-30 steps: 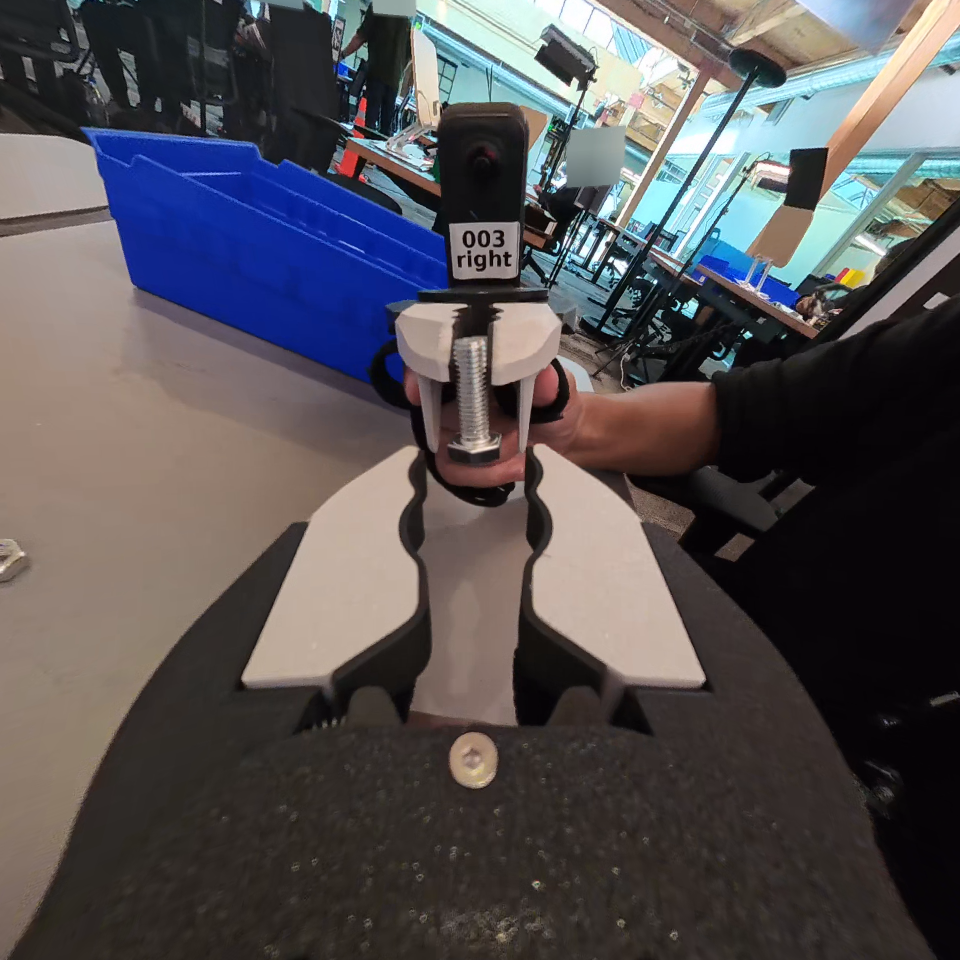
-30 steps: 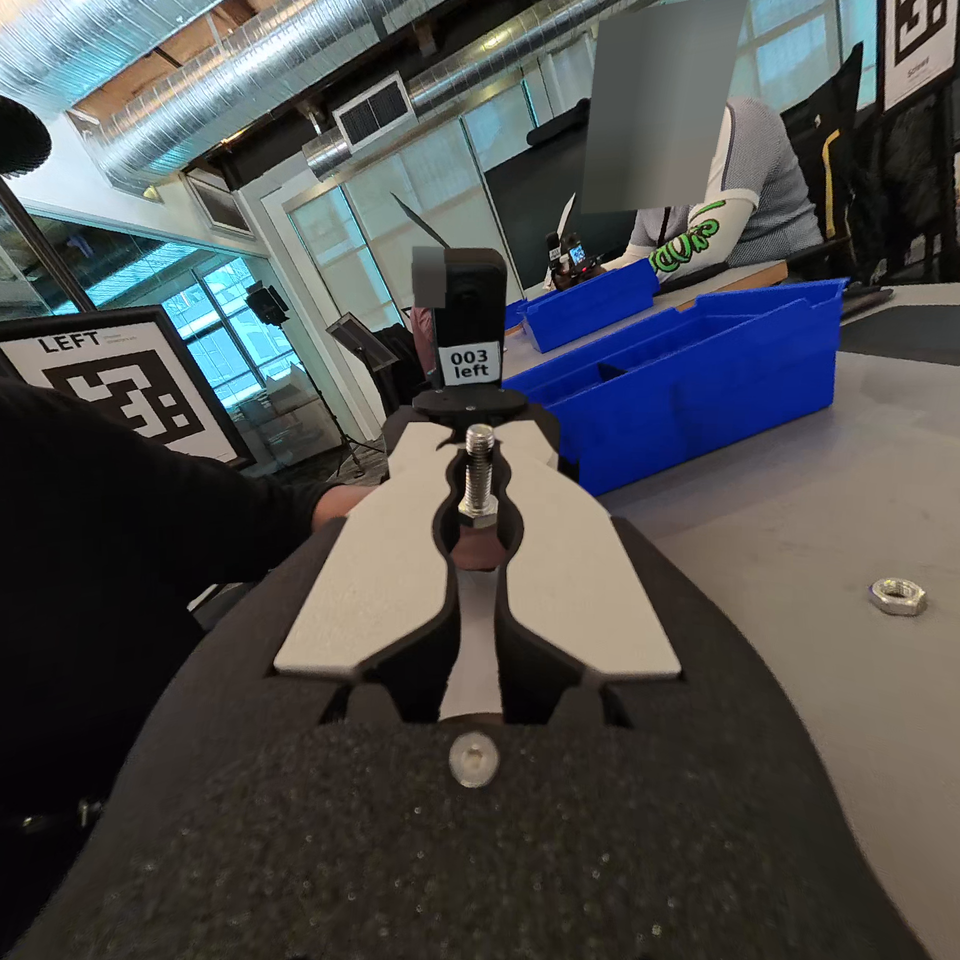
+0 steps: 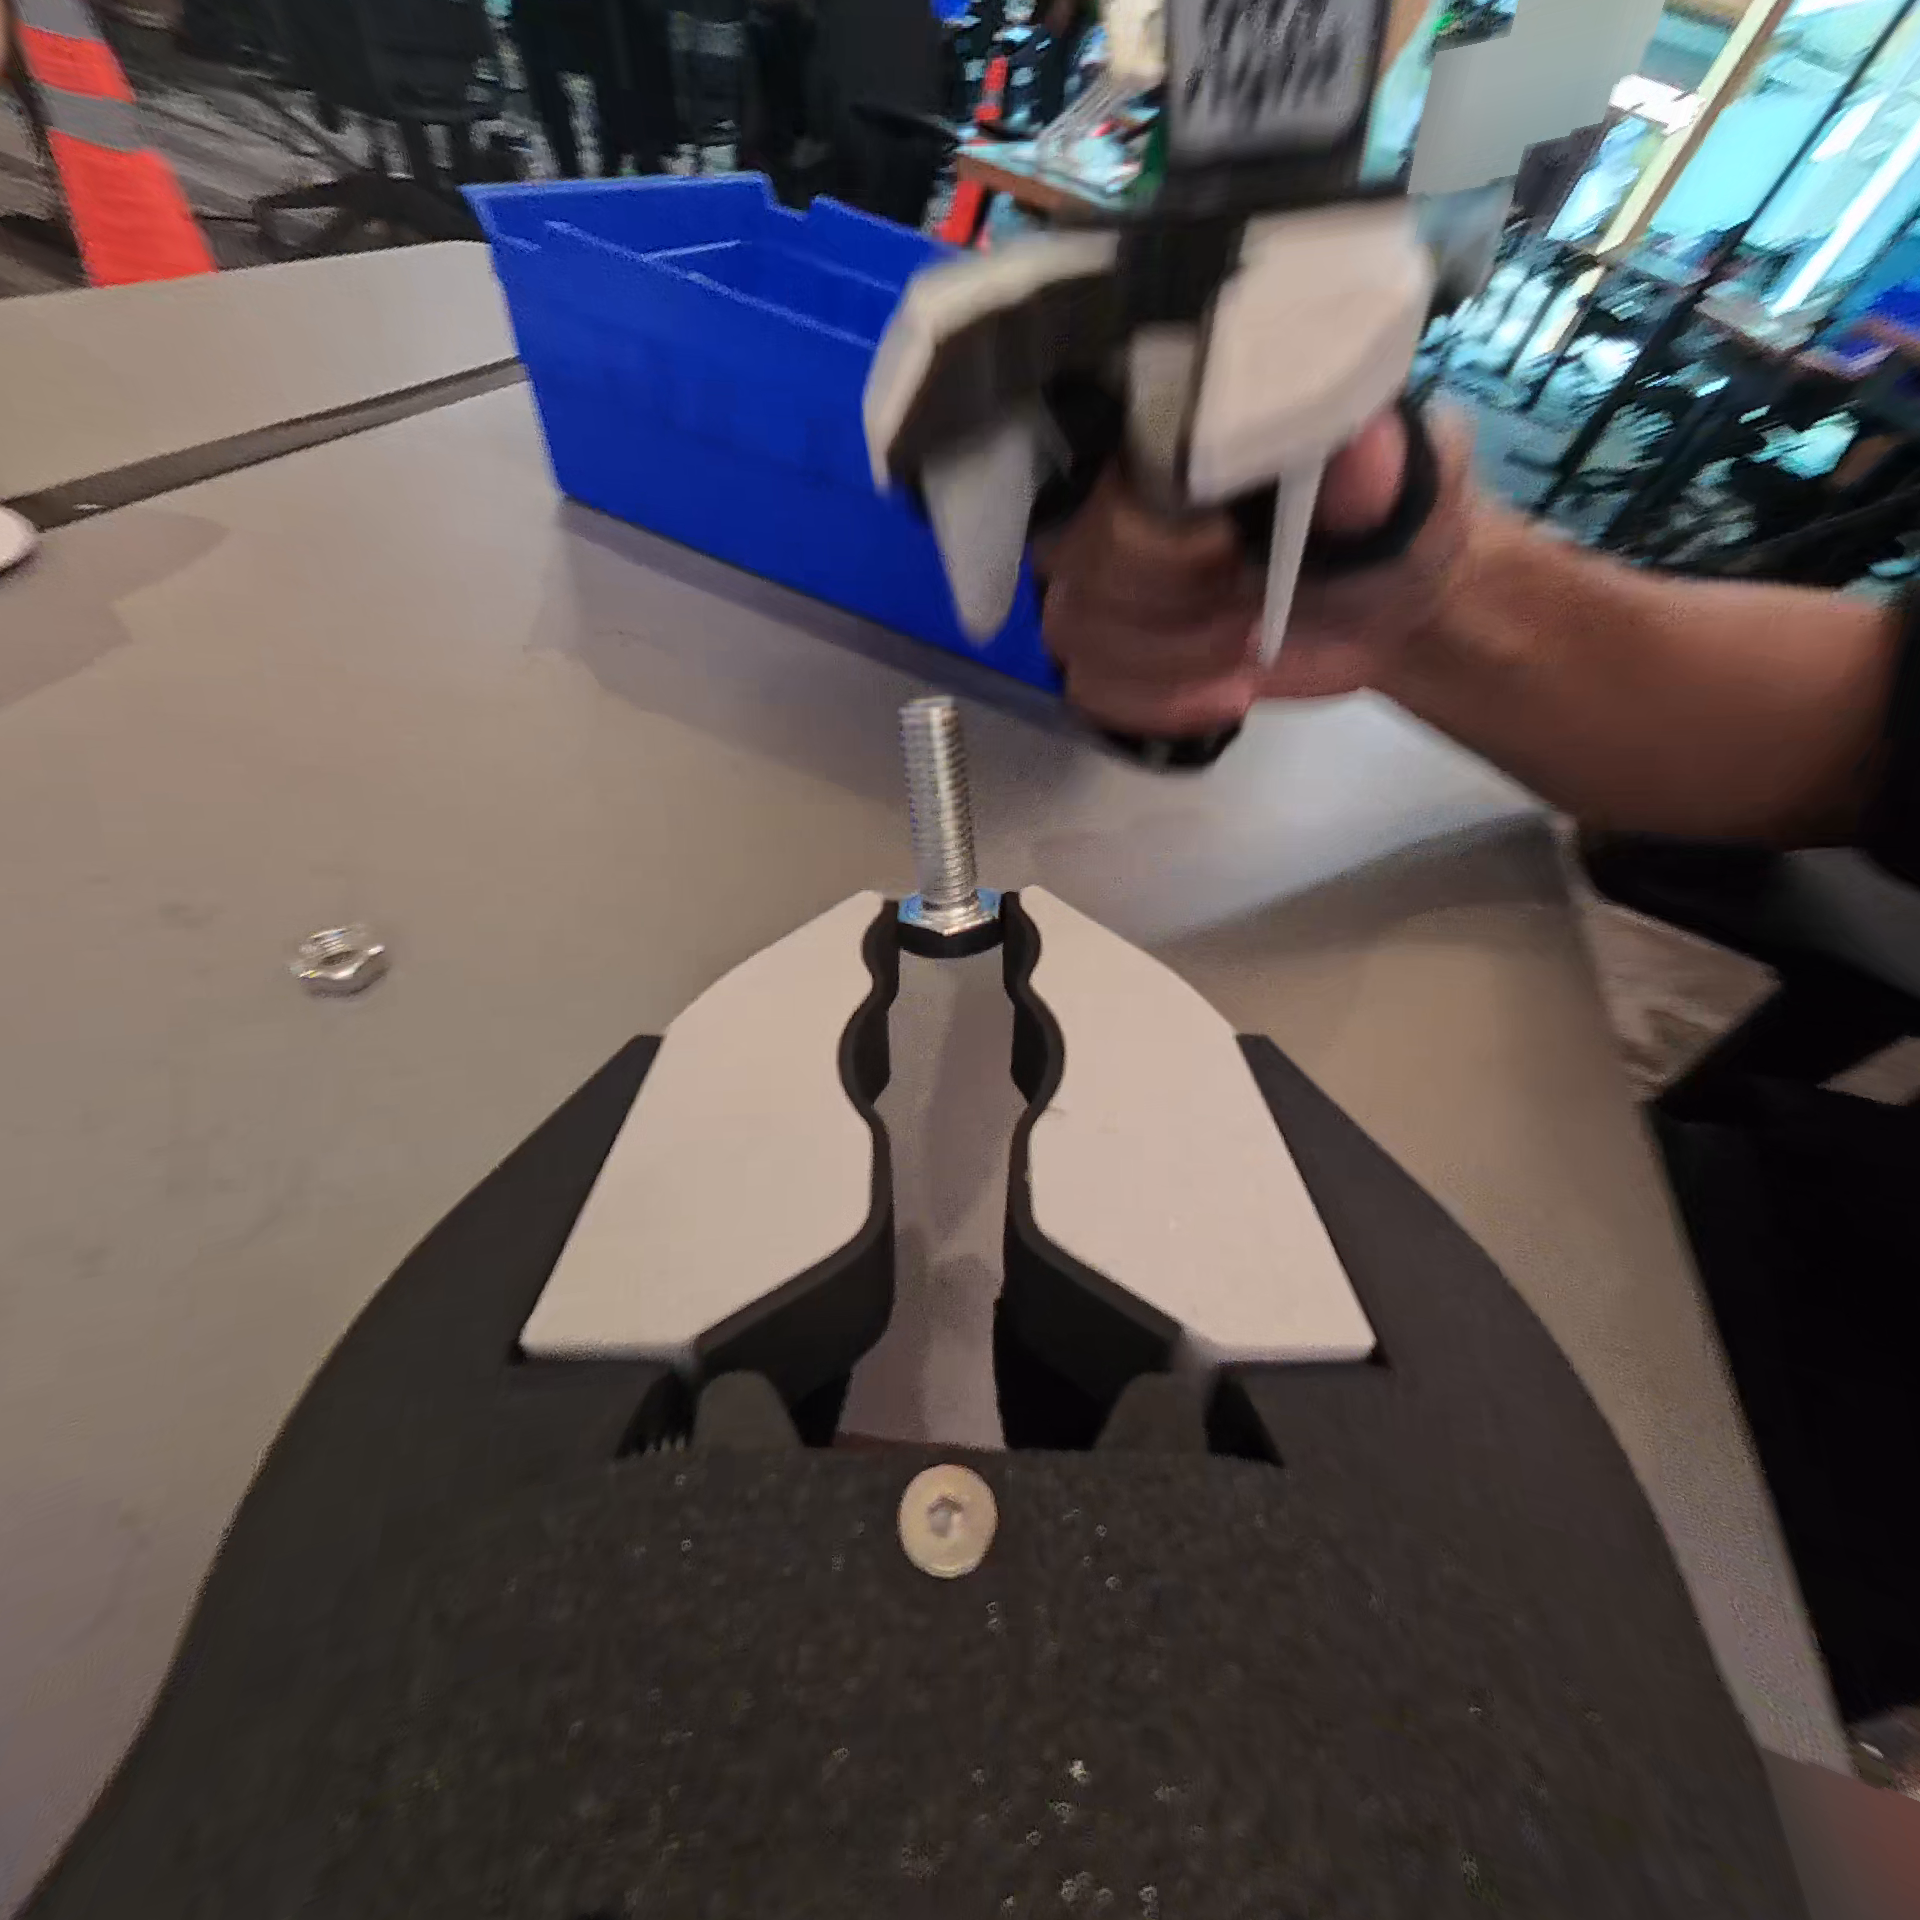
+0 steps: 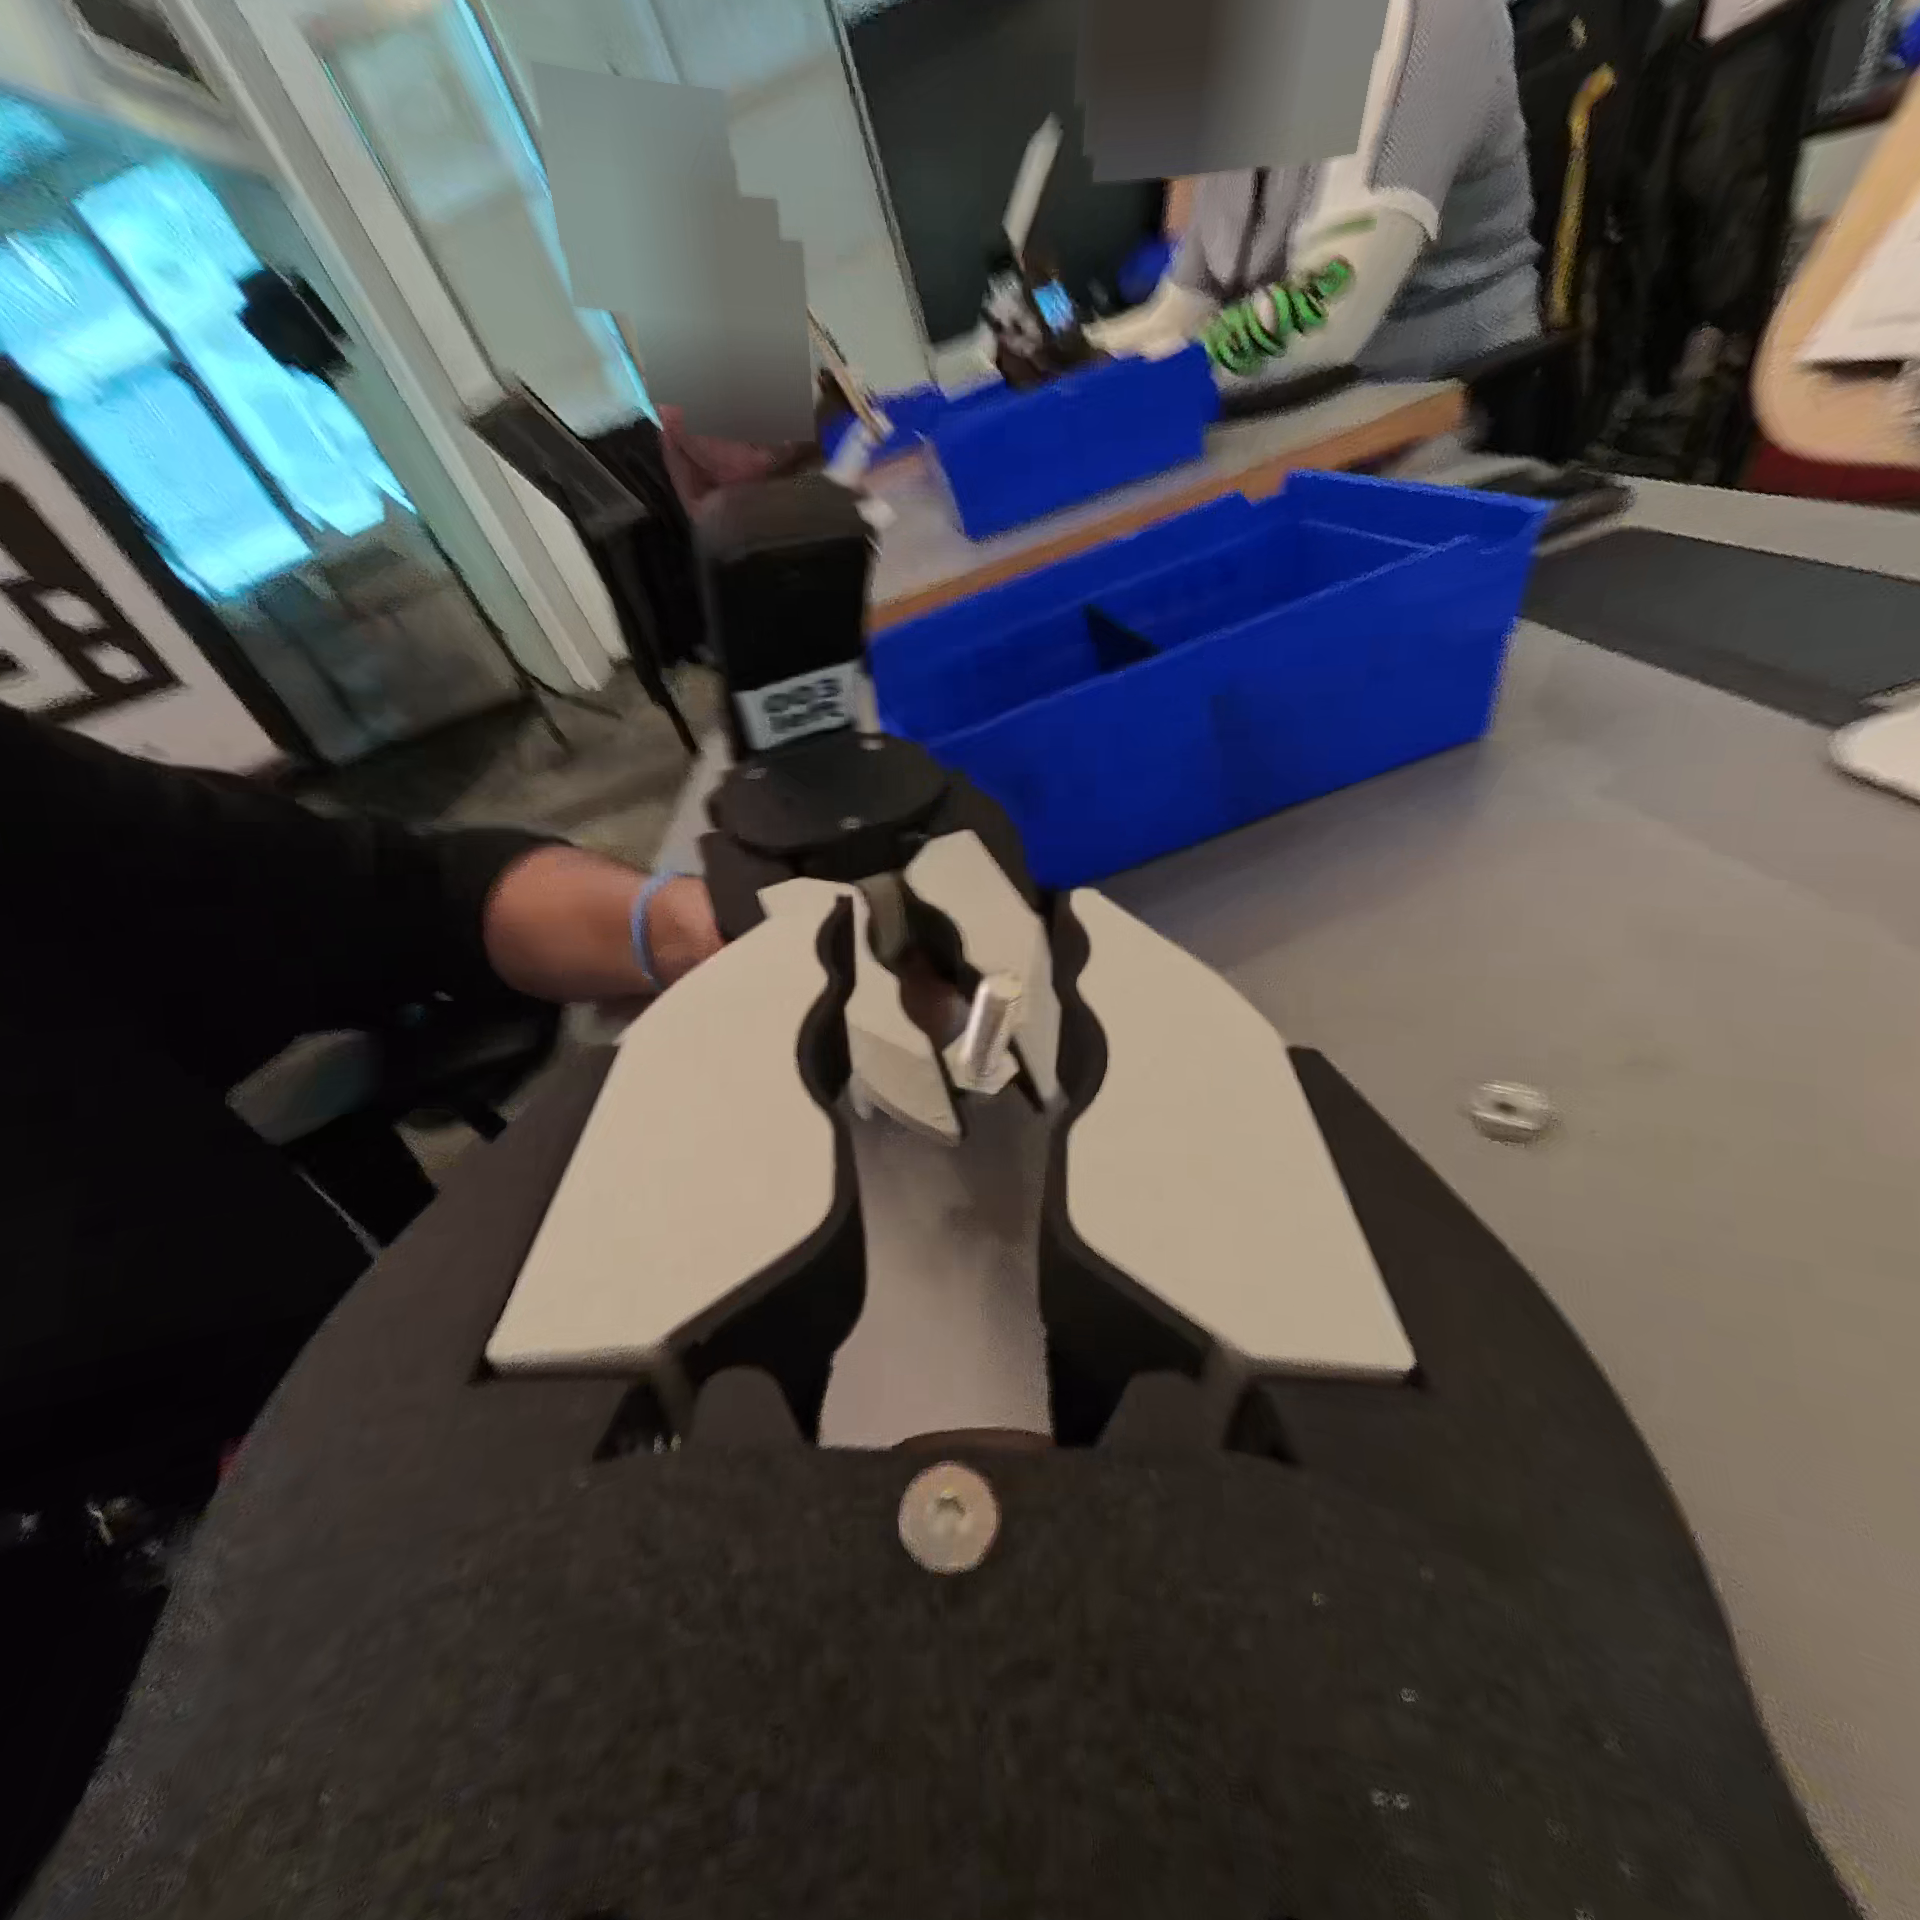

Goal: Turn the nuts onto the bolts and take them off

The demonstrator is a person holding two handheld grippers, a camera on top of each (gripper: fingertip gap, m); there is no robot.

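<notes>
Grey table (image 3: 312,675): left tongs (image 3: 948,920) pinch bolt (image 3: 938,810) (nut (image 3: 339,958) aside).

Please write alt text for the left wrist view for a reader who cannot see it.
The left tongs grip a silver bolt by its hex head, its threads pointing away. Beyond it, a hand holds the blurred right tongs, open and empty, before a blue bin; a loose nut lies on the grey table.
</notes>
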